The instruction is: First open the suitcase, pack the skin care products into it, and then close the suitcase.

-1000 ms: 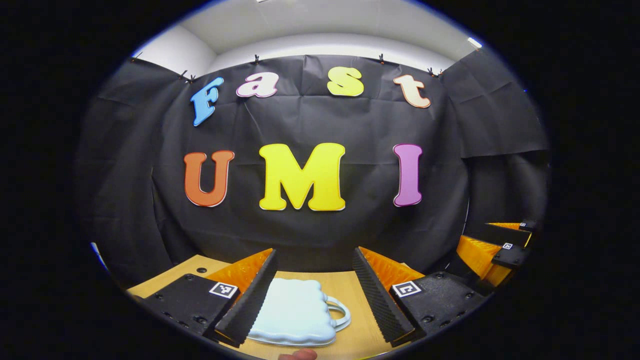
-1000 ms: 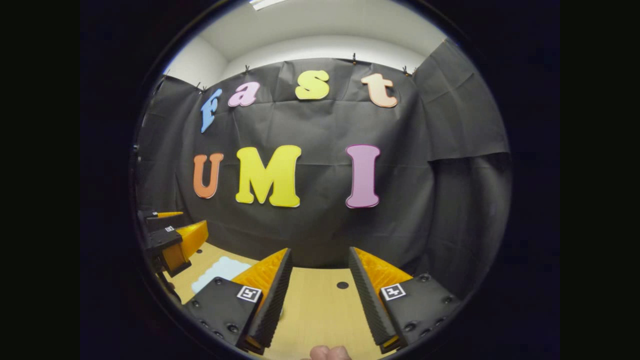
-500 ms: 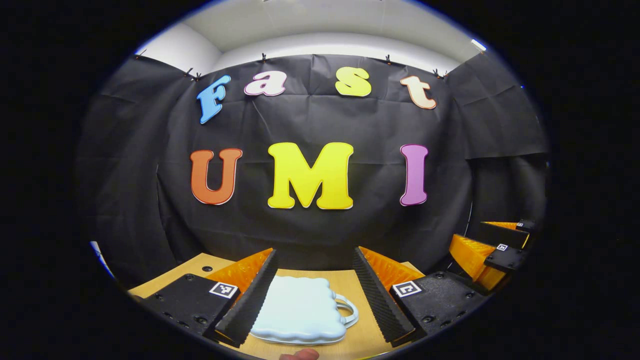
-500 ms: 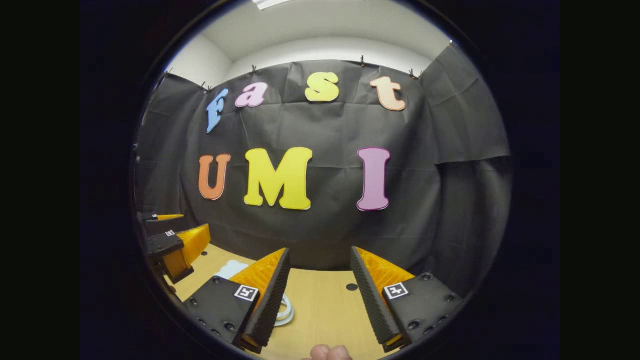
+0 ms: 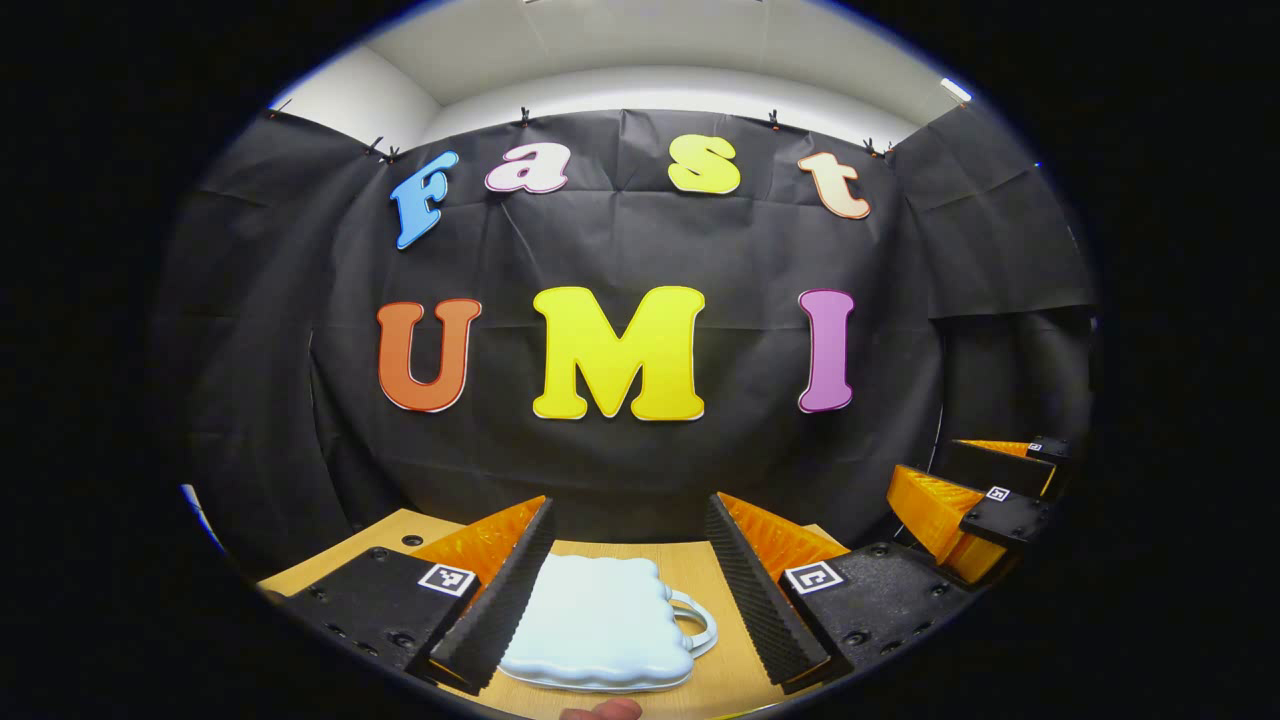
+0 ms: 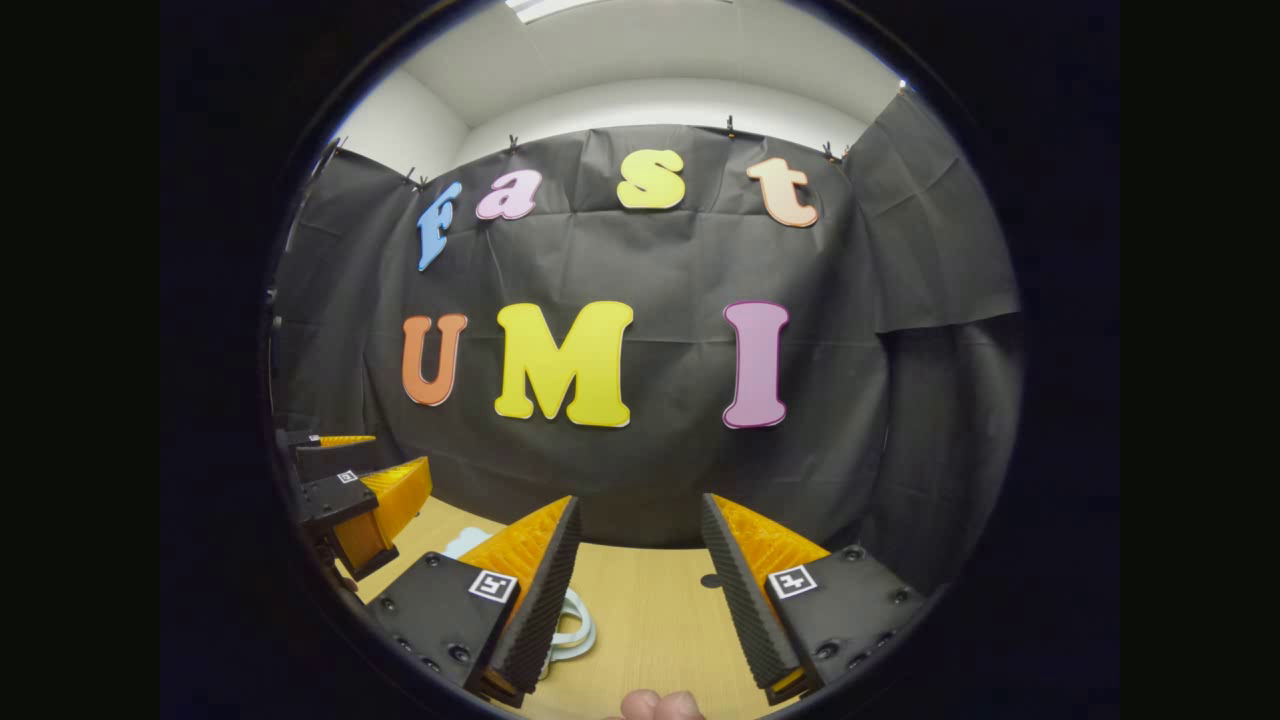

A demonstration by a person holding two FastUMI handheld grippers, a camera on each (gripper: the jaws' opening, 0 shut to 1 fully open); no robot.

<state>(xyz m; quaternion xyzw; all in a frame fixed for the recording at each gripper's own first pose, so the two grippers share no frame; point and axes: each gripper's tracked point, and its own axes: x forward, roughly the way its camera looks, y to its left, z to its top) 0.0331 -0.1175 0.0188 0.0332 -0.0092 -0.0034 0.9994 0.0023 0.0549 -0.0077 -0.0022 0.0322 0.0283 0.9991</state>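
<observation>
In the left gripper view, the left gripper [image 5: 628, 590] hangs low over the light wooden table [image 5: 700, 570] with its two ribbed black-and-orange fingers spread wide and grasping nothing, and the small pale blue hard-shell suitcase with a scalloped edge [image 5: 598, 625] lies flat and closed on the table between them, its white loop handle [image 5: 697, 618] pointing toward the right finger. In the right gripper view, the right gripper [image 6: 638, 590] is likewise spread apart and empty above bare tabletop, with the suitcase's handle peeking out just beside its left finger [image 6: 535, 600].
</observation>
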